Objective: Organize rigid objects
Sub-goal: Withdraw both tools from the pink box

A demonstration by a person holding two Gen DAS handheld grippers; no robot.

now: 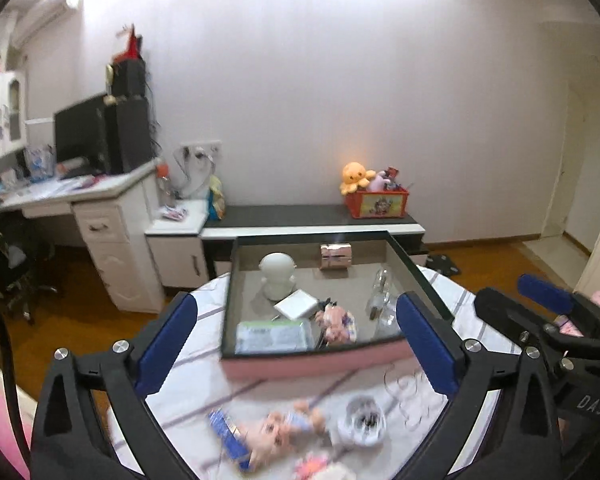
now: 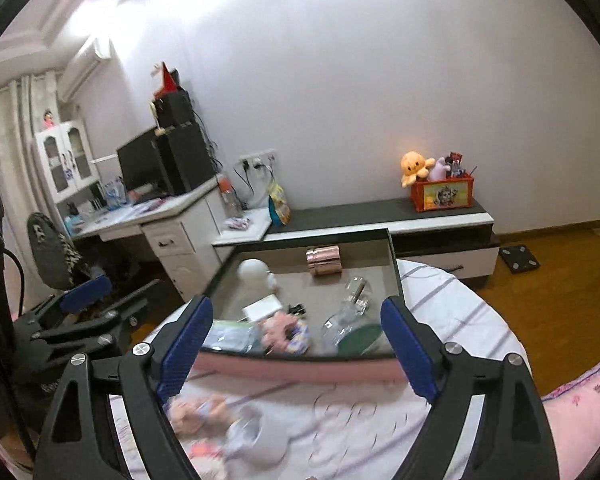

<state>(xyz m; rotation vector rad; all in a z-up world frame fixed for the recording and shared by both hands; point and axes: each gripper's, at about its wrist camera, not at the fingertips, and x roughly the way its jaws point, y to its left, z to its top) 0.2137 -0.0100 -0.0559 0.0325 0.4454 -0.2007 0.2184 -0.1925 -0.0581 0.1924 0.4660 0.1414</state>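
**Left gripper wide over the tray**

The left gripper (image 1: 296, 344) stands agape, nothing between its blue pads (image 1: 166, 346). Ahead on the striped table (image 1: 204, 392) sits a pink-sided tray (image 1: 316, 362) holding a white figure (image 1: 277, 276), a copper tin (image 1: 336, 256), a white box (image 1: 296, 304) and a doll (image 1: 336, 322). Nearer lie another doll (image 1: 288, 428) and a white cup (image 1: 360, 420). The right gripper (image 1: 540, 308) shows at right.

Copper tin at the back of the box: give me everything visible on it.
The copper tin is a short, shiny, rose-copper metallic cylinder with ribbed bands, lying on its side. It rests on the grey floor of the open box, near the far wall, right of the white round figurine. Nothing else touches it; neither gripper is near it. Its ends and any lid cannot be made out.
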